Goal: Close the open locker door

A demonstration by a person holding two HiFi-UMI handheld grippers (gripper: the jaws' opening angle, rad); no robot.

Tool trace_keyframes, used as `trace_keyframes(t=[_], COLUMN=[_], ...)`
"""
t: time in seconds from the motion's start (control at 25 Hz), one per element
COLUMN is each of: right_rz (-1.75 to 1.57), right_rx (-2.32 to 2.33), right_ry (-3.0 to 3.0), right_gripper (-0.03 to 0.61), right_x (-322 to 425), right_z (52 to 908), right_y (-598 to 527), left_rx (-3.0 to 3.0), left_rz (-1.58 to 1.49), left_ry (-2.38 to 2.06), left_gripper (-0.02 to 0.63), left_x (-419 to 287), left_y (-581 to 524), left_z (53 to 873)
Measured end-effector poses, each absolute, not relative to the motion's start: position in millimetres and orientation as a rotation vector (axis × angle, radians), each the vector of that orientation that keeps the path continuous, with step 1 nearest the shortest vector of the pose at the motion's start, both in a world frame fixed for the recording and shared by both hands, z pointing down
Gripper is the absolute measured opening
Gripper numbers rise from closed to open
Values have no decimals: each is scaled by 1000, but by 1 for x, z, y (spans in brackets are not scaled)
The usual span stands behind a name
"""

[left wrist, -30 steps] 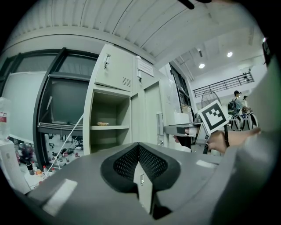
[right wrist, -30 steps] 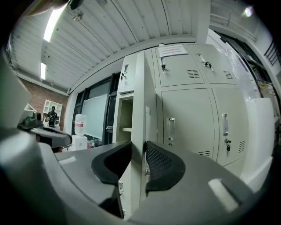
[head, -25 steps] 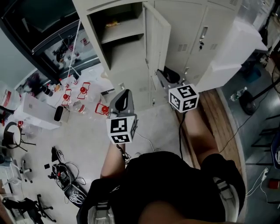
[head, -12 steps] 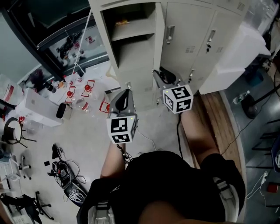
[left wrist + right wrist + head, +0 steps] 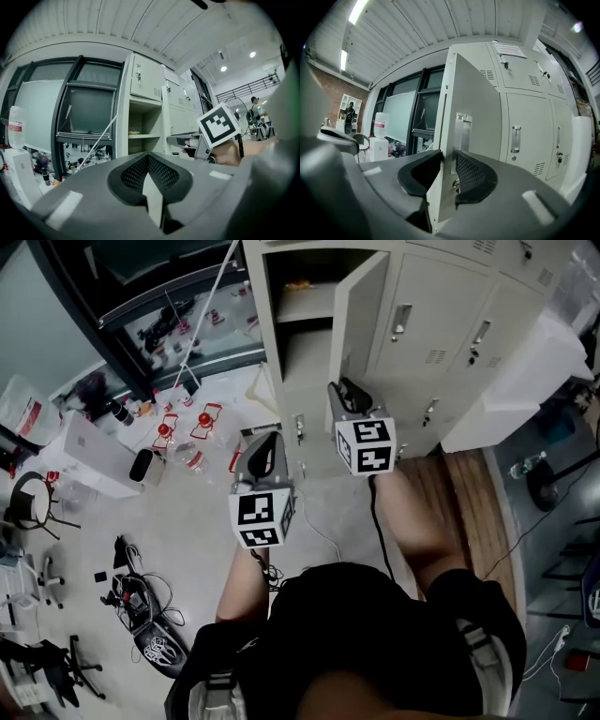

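The pale grey locker door (image 5: 359, 310) stands ajar, swung out from its open compartment (image 5: 305, 296), which has a shelf inside. My right gripper (image 5: 339, 390) is at the door's free edge. In the right gripper view the door (image 5: 473, 108) runs between the jaws of this gripper (image 5: 447, 157), just below the metal handle plate (image 5: 463, 131). The jaws are closing, with both pads against the sheet. My left gripper (image 5: 267, 439) hangs lower and to the left, away from the lockers, shut on nothing (image 5: 149, 157). It looks towards the open compartment (image 5: 140, 136).
Closed locker doors (image 5: 441, 324) continue to the right, with a white box (image 5: 525, 362) and a wooden platform (image 5: 459, 493) beyond. On the floor at left lie red-capped bottles (image 5: 187, 427), a white container (image 5: 94, 460), cables (image 5: 131, 587) and a chair (image 5: 28, 512). A dark-framed window (image 5: 141, 296) adjoins the lockers.
The right gripper has shifted left towards the left gripper while staying at the door's edge. The lockers sit further right in the head view. The left gripper has held still.
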State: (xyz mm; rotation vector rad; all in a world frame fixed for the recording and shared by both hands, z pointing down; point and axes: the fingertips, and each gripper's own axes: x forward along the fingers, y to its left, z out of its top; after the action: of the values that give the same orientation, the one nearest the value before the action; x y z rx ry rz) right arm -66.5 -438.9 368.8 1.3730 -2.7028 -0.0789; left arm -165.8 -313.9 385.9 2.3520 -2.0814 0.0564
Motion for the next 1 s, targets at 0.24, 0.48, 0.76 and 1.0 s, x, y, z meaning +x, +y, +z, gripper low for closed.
trace_keyframes(t=[0.24,0.48,0.76,1.0], right_rz=[-65,-50,-59,-87], right_rx=[1410,1425,1465,1474], right_ry=[-2682,-2673,-2628,-2588], right_gripper=[107,101,98,97], right_x=[-100,-130,-163,-189], right_z=[367,367,369,367], right_y=[-453,-470,-495,-517], left_rx=[2292,2258,2228,2185], left_rz=[66,55,67,66], left_ry=[-2124,-2161,-2202,-2245], left_gripper=[0,0,0,0], left_x=[-208,-239,-267,-291], left_y=[-313,-315,-316,-319], left_z=[391,389,388,383])
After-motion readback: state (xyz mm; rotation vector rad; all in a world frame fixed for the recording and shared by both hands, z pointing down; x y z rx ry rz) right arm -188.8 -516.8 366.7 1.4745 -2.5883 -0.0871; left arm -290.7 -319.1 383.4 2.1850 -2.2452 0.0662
